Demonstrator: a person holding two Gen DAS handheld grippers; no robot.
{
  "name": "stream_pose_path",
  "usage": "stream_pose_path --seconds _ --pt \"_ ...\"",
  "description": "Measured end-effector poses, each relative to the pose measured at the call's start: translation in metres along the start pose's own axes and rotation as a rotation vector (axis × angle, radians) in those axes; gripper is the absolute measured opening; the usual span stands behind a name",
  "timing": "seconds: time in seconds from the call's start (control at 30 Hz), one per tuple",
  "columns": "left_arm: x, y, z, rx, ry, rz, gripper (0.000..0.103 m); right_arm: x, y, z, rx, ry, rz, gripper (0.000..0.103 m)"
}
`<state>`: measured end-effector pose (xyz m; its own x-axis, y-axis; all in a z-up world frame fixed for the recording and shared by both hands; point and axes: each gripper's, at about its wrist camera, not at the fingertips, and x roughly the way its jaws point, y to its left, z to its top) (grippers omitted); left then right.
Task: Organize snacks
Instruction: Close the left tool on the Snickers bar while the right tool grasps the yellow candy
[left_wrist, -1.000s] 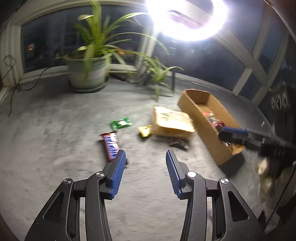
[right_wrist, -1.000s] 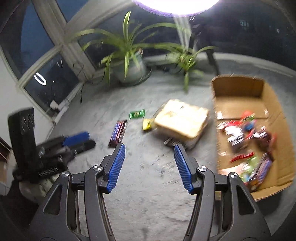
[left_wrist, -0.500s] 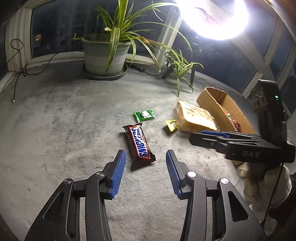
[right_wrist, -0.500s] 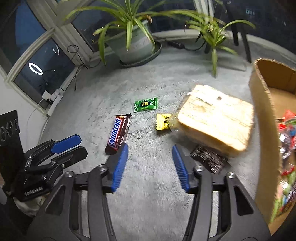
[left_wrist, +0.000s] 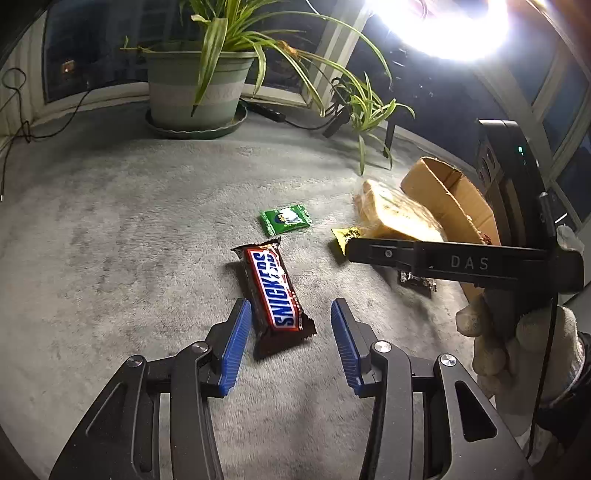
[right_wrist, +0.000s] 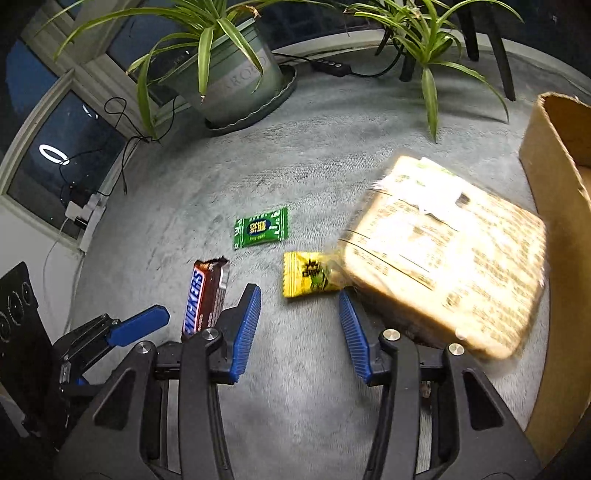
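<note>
Snickers bar (left_wrist: 274, 291) lying low centre of the left wrist view on the grey carpet (left_wrist: 110, 258), its near end between the spread left tongs (left_wrist: 290, 345).

The bar looks light, fairly stiff, in a slick wrapper; I judge a hold across its narrow width near the middle safest, since the crimped ends would fold. The left tongs are released, touching nothing. The right tongs (right_wrist: 299, 325), low centre of their own view, are likewise spread and hold nothing, with the yellow sachet (right_wrist: 308, 275) just ahead. Counted loose on the carpet: one Snickers bar, one green packet (right_wrist: 261, 228), one yellow sachet, one dark foil wrapper (left_wrist: 417, 282), one large bagged bread pack (right_wrist: 443, 251). One cardboard box (right_wrist: 554, 155) stands at the right edge; two potted plants (left_wrist: 195, 85) stand behind.
</note>
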<state>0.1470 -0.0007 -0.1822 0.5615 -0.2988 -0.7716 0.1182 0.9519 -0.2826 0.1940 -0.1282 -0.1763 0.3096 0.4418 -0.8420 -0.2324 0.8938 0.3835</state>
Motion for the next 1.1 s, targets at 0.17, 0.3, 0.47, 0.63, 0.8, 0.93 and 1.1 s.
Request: stream_pose_path --seconds 0.17,0.3,0.47,0.63,0.8,0.93,1.1 --pt "0.008 0.001 -0.001 -0.005 0.011 -0.005 0.044 0.009 0.007 0.01 -0.043 -0.001 -0.032 0.047" --pt "0.013 0.002 -0.002 -0.012 0.003 -0.01 0.044 0.012 0.012 0.017 -0.065 0.016 -0.056 0.047" --pt "0.012 0.003 -0.002 -0.019 -0.004 -0.019 0.044 0.002 0.005 0.014 -0.011 -0.006 -0.064 0.047" --pt "0.014 0.005 -0.001 -0.021 0.0 -0.022 0.044 0.01 0.002 0.019 0.006 0.019 -0.067 0.044" --pt "0.017 0.003 -0.003 -0.018 0.005 -0.023 0.044 0.019 0.01 0.026 -0.001 0.005 -0.063 0.044" --pt "0.016 0.004 -0.003 -0.022 0.004 -0.019 0.044 0.024 0.016 0.032 0.008 -0.011 -0.109 0.044" --pt "0.015 0.008 -0.003 -0.031 -0.002 -0.015 0.044 0.033 0.035 0.032 -0.101 0.01 -0.199 0.044"
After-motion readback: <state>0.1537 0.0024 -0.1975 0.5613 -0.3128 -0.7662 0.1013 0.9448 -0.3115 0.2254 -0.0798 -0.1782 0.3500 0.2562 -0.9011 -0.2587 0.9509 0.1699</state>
